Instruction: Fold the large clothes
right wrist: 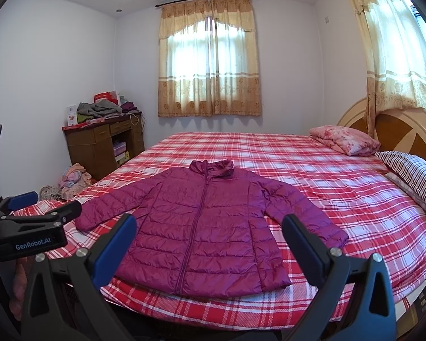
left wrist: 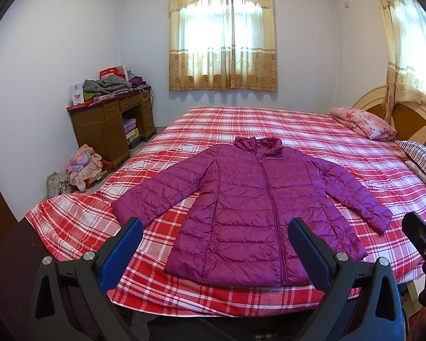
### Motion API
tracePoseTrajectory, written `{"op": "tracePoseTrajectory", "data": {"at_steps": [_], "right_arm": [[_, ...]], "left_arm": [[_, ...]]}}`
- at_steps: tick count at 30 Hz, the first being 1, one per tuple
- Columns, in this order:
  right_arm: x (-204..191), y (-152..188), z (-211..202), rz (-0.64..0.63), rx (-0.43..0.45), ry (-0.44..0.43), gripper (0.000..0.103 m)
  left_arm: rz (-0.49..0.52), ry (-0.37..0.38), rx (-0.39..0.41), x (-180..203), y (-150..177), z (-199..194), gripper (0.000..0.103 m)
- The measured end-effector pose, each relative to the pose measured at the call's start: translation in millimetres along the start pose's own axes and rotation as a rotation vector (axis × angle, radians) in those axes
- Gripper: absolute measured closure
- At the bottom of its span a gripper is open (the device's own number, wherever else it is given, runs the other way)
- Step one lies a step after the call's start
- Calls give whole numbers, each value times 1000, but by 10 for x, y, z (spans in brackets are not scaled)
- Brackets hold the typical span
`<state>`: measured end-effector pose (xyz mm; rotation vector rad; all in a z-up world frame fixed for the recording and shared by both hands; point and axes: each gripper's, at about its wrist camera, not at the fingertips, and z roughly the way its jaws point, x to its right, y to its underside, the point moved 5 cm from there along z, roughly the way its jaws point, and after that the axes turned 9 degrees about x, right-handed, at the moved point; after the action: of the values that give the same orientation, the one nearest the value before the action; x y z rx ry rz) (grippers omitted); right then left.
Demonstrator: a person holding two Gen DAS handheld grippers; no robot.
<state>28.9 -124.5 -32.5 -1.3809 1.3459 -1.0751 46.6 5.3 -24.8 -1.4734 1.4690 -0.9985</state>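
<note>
A magenta quilted puffer jacket lies flat and zipped on the red plaid bed, collar away from me, both sleeves spread outward; it also shows in the right wrist view. My left gripper is open and empty, held above the bed's near edge in front of the jacket's hem. My right gripper is open and empty, also at the near edge before the hem. The left gripper shows at the left of the right wrist view; the right gripper's body shows at the right edge of the left wrist view.
A folded pink floral quilt and a striped pillow lie by the headboard at right. A wooden desk piled with clothes stands at back left, with a clothes heap on the floor. A curtained window is behind.
</note>
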Motion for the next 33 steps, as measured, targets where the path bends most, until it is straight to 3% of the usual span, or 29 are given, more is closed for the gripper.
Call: {"op": "tracePoseTrajectory", "data": {"at_steps": [33], "right_arm": [[-5, 25, 24, 5, -8, -1, 0]], "left_arm": [[1, -4, 5, -28, 11, 12, 1]]}}
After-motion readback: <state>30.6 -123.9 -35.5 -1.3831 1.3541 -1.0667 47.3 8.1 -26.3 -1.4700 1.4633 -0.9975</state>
